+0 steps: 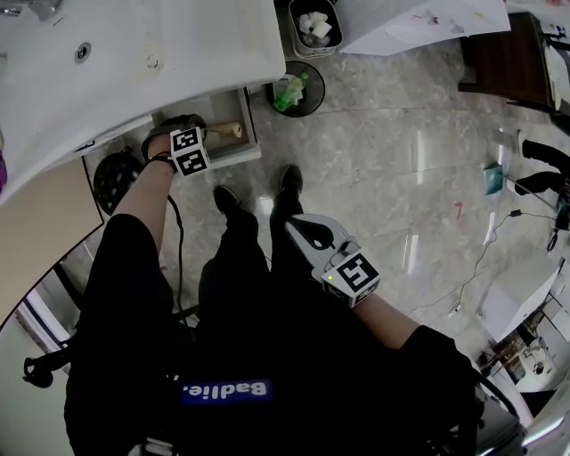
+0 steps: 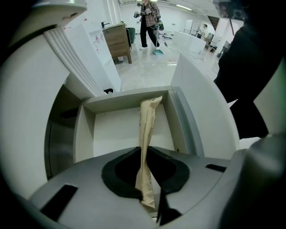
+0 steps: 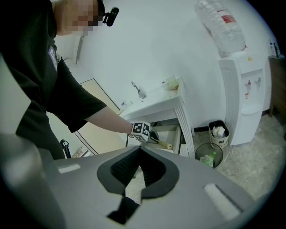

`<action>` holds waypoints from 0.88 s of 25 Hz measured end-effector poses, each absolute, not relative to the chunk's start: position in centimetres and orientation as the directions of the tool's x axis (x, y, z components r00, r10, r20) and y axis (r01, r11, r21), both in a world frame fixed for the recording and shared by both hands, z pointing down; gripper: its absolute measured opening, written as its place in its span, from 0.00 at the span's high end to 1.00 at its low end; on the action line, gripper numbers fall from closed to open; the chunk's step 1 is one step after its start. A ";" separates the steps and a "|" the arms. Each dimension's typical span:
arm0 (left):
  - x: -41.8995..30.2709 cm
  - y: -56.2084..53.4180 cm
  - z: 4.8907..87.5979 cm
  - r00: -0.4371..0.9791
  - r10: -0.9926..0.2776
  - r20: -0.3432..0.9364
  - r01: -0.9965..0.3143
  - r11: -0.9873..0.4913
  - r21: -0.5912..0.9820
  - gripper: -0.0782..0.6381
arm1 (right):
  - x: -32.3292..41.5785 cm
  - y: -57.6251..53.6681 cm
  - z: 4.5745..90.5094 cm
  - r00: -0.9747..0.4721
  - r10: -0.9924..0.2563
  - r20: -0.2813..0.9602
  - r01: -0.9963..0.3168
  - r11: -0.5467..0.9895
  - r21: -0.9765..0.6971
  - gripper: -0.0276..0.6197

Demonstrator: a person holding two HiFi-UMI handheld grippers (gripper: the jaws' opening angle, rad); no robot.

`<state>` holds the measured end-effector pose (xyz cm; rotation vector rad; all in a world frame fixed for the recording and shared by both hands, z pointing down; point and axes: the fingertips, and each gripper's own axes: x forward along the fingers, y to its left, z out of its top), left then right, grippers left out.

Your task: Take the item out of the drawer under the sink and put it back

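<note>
The drawer under the white sink stands pulled out. A long item wrapped in tan paper lies partly in it. My left gripper points straight down over the drawer and is shut on that item. In the left gripper view the tan item runs up between the jaws of the left gripper, and its far end reaches toward the drawer's back wall. My right gripper hangs away from the drawer above the floor, shut and holding nothing; the right gripper looks toward the sink.
A round wire bin with a green bottle stands on the floor right of the drawer, and a small bin of white paper behind it. My shoes are just before the drawer. A water dispenser stands beside the sink.
</note>
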<state>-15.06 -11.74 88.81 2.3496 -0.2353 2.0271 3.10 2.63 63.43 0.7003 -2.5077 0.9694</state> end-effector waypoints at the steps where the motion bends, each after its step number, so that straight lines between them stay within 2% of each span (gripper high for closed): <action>1: -15.0 -11.9 88.2 0.143 -0.101 0.985 -0.132 -0.988 -0.082 0.82 | 3.0 2.6 63.1 -0.814 -0.316 0.488 -0.561 0.646 -0.518 0.95; 12: -15.2 -11.3 81.4 0.172 -0.158 0.972 -0.188 -0.974 -0.125 0.82 | 1.7 2.0 59.6 -0.828 -0.342 0.445 -0.540 0.699 -0.468 0.95; 22: -15.5 -8.4 72.9 0.259 -0.273 0.927 -0.443 -0.886 -0.137 0.82 | 0.7 1.4 54.7 -0.835 -0.373 0.405 -0.532 0.736 -0.419 0.95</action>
